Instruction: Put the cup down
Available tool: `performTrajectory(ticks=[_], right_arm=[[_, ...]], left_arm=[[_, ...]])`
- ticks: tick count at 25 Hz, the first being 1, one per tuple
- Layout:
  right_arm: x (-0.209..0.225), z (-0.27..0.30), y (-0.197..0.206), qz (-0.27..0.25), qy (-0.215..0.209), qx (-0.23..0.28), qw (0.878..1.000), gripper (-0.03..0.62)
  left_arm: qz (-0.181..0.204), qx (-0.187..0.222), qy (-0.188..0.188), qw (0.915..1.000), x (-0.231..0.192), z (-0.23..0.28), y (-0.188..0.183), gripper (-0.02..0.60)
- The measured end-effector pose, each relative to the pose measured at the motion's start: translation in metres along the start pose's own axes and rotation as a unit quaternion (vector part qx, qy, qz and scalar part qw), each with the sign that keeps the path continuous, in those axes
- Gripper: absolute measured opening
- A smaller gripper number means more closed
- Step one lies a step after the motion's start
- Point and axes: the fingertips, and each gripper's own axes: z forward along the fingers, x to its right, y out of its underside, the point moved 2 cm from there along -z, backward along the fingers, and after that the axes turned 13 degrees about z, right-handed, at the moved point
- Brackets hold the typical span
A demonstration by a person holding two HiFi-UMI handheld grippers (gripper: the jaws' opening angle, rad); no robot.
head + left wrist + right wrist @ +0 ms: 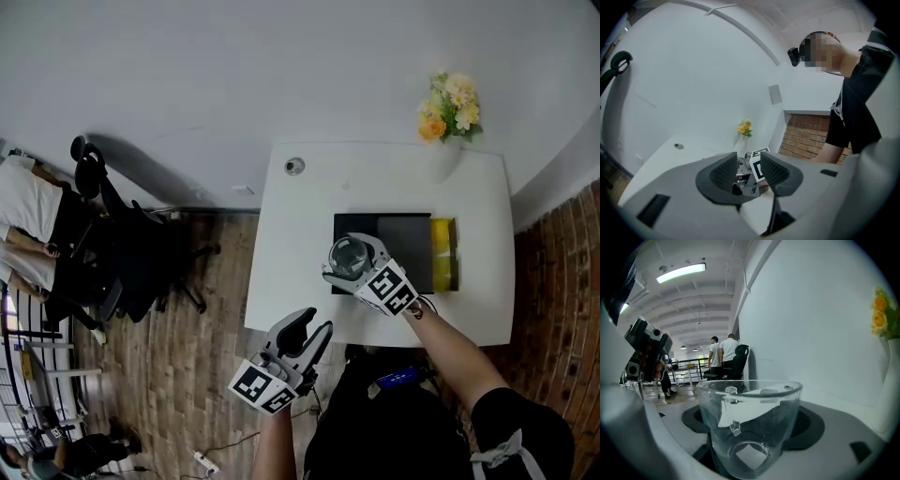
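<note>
A clear glass cup (350,254) is held upright in my right gripper (354,258), above the left part of the dark mat (403,234) on the white table (300,234). In the right gripper view the cup (750,425) fills the space between the two dark jaws, which are shut on its sides. My left gripper (309,335) hangs off the table's near edge, over the floor. Its jaws stand apart with nothing between them, and in the left gripper view the left gripper (749,172) points toward the table.
A yellow strip (443,253) lies along the mat's right side. A vase of yellow flowers (450,108) stands at the far right corner. A round cable port (294,166) sits at the far left. A black office chair (122,248) stands left of the table.
</note>
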Motion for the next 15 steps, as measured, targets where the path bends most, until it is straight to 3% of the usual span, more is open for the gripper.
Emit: performTrajectory(ticks=[15], right_arm=[[-0.004, -0.007, 0.025, -0.014, -0.005, -0.076, 0.997, 0.419]], left_arm=[[0.006, 0.0, 0.01, 0.9999, 0.009, 0.01, -0.002, 0.147]])
